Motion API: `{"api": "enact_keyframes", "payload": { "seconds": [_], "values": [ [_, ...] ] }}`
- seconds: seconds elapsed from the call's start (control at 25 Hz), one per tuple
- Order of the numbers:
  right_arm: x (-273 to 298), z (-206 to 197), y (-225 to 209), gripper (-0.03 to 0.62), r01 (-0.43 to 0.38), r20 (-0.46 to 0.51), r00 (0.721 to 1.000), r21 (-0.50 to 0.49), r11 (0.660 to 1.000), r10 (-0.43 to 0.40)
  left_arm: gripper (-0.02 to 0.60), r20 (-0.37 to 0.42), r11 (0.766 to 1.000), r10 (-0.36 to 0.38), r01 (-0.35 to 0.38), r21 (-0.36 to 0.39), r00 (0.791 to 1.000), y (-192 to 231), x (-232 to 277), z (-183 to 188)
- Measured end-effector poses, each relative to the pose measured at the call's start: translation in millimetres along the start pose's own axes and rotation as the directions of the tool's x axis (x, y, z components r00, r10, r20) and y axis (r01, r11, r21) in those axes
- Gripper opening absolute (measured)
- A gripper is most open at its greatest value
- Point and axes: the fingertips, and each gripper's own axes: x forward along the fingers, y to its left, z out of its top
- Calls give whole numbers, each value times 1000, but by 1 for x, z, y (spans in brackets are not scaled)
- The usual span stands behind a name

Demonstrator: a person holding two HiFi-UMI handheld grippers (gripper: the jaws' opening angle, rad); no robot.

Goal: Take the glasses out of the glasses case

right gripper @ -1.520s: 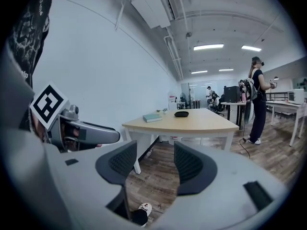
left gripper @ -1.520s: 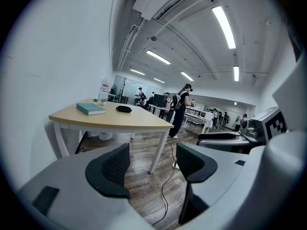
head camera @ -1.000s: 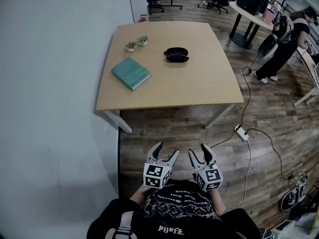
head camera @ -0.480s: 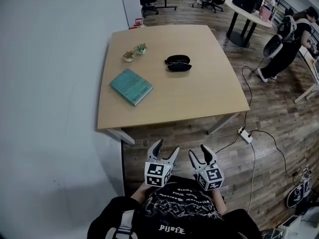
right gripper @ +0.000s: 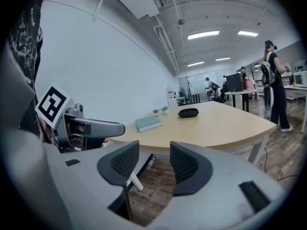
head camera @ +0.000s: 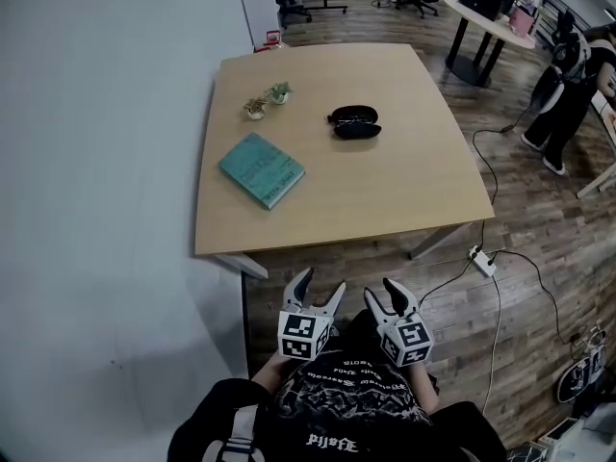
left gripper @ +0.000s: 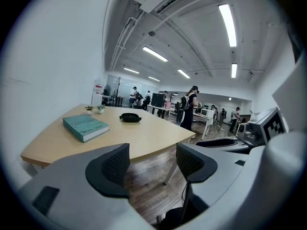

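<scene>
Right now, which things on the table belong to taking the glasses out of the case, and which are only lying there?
For the job:
- glasses case, dark, toward the far side

Just lying about:
- book, teal, lying flat
- plant, small, potted
- second plant, right beside the first

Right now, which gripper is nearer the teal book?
Left. The left gripper hangs short of the table edge, slightly right of the book; the right gripper hangs beside it, farther right.
</scene>
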Motion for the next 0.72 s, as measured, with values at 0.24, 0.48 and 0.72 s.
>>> {"api": "enact_keyframes", "payload": {
  "seconds": [0.24,0.48,0.72],
  "values": [
    [16,10,-22,209,35,9,999,-30,999,-34,313,4,999,36,-36,-18,999,13,8,0],
    [56,21,-57,209,13,-6,1000,-36,999,-13,313,2,992,113,-112,-49,994,39,42,5],
    [111,45,-92,209,-76,-52,996,-63,995,73,313,-20,980,173,-174,-95,985,59,92,24]
  ]
}}
